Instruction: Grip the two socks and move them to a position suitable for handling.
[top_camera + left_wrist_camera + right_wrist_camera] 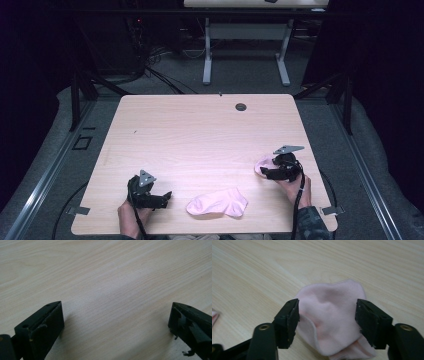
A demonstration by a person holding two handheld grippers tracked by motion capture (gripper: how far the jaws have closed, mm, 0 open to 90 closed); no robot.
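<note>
Socks lie apart: one bottom centre, another between right gripper jaws, grasp unclear; left gripper released.

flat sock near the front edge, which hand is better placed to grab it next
Left. Its gripper is open, empty, and beside the flat sock. The right gripper is farther off, its jaws around the other sock.

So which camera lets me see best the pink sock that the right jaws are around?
The right gripper view: the bunched pink sock sits close up between the two jaws. The high view shows just a small pink edge beside the right gripper. The left gripper view looks at bare table.
</note>
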